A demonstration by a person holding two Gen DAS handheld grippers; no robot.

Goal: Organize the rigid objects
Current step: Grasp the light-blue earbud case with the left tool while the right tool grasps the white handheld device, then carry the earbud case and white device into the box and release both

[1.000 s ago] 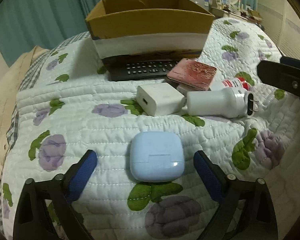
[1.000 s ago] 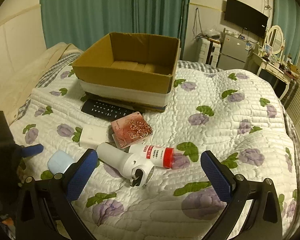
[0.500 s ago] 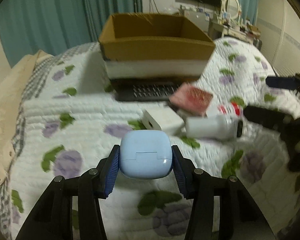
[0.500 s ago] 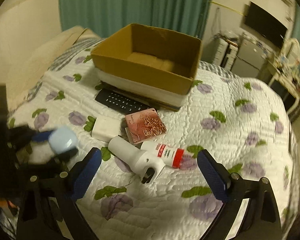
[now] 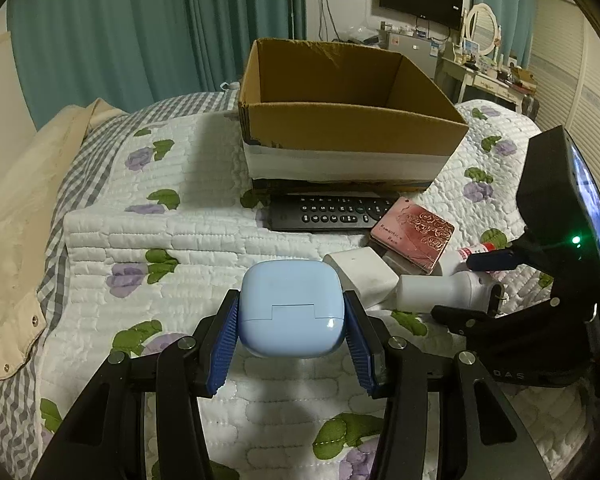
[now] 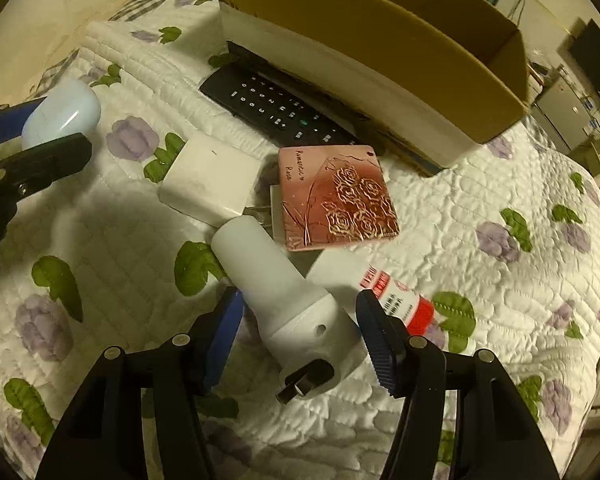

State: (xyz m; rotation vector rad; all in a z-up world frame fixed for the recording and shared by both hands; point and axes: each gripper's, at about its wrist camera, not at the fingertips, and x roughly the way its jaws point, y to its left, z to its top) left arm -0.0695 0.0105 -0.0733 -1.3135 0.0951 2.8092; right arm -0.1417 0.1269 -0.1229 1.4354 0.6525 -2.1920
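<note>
— Claws first: what do we see?
— Our left claw (image 5: 292, 320) grips the blue case (image 5: 292, 308) above the bed (image 5: 204, 240). Our right claw (image 6: 300, 320) straddles the white tube (image 6: 284, 296), not pinching it, near the box (image 6: 364, 64).

Left gripper (image 5: 292, 332), right gripper (image 6: 300, 332): black linkage arms, silver screws, ribbed blue pads (image 5: 222, 344). Green LED on right unit.
</note>
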